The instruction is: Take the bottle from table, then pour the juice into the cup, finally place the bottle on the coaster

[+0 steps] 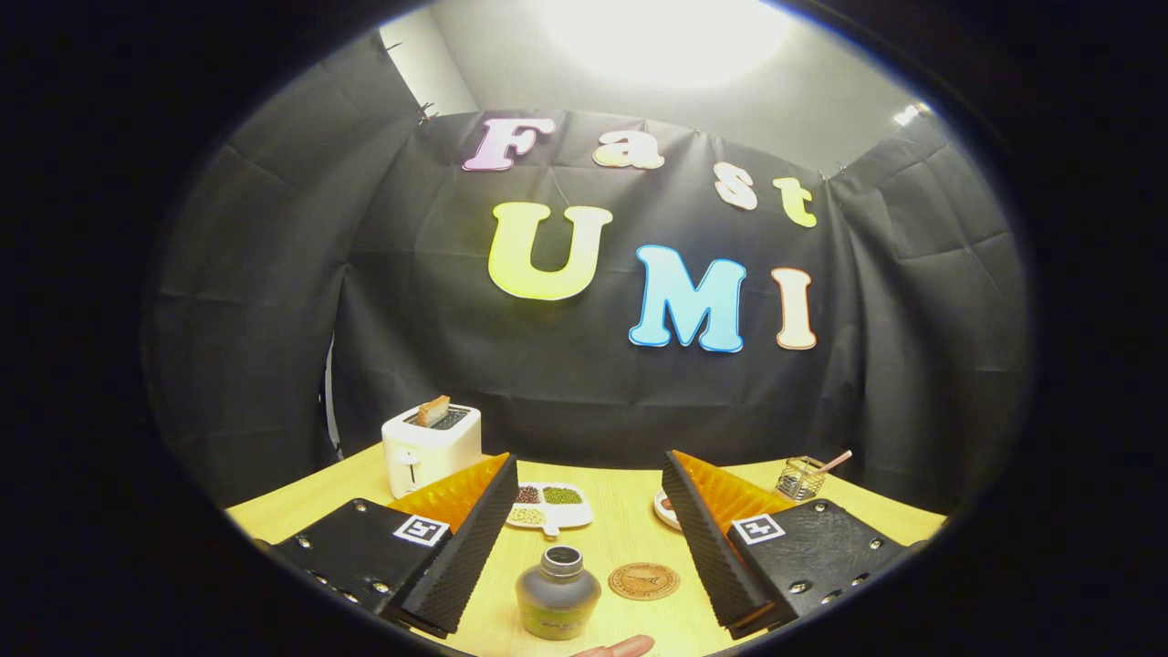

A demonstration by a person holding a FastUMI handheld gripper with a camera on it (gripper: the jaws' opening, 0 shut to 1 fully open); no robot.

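Bottle (pixel 557 593) first: it stands upright on the yellow surface (pixel 620 534), close in, between the two fingers of the tongs (pixel 582 552) but nearer the left one, its open neck pointing up and its dark body going greenish toward the base. The tongs are spread wide and hold nothing; neither finger touches the bottle. At the very near edge, just in front of the bottle, something pinkish pokes in (pixel 616 648), likely a fingertip, though it is too cropped to be sure. The step in hand looks like the pickup, so a good approach would be to shift left until the bottle sits midway between the fingers, come down level, and close on the wide body rather than the narrow neck, since the open top means any tilt on lifting could spill. Just to the right of the bottle lies the round coaster (pixel 643 580), flat and bare, so the closing right finger should stay clear of it. Beyond the fingers sits a white divided dish (pixel 550 508) with beans or grains in its compartments, and a round rim (pixel 666 509) half hidden behind the right finger may be the cup or a plate; I cannot tell which. Farther back stand a white toaster (pixel 429 449) with a slice sticking up and a small wire basket (pixel 801 477).
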